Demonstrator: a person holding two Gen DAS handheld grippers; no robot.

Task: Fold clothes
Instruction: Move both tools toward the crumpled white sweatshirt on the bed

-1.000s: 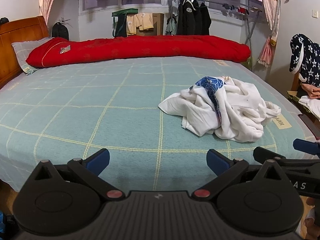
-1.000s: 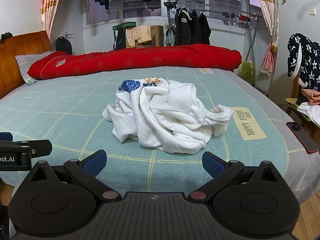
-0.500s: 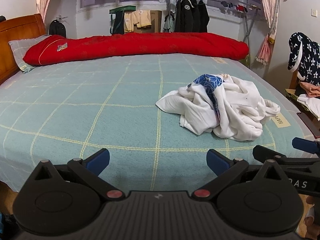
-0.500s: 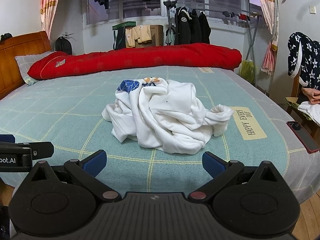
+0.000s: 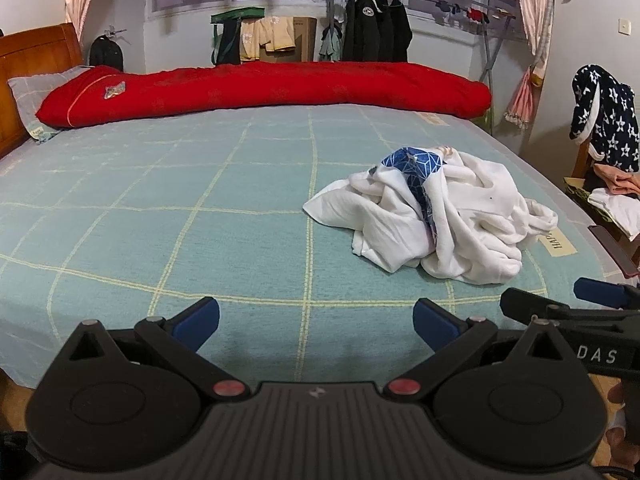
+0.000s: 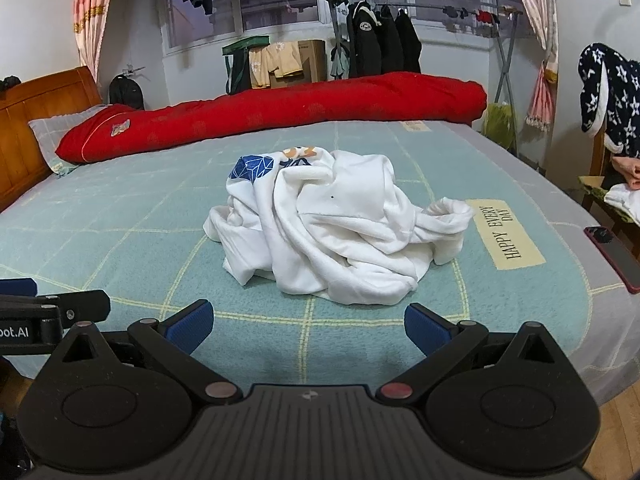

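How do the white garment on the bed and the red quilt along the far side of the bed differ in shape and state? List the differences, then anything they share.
1. The white garment is crumpled in a heap; the red quilt is rolled into a long, neat bolster.
2. The white garment sits near the front, facing both open claws; the red quilt lies at the far edge.
3. The white garment shows a blue print; the red quilt is mostly plain.

Both rest on the green checked bed.

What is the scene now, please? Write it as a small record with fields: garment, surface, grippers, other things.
garment: white garment, crumpled in a heap, blue print on top, not yet folded
surface: bed with a green checked cover
left gripper: open, empty, short of the garment
right gripper: open, empty, facing the heap
other things: red quilt along the far edge; phone at the right edge
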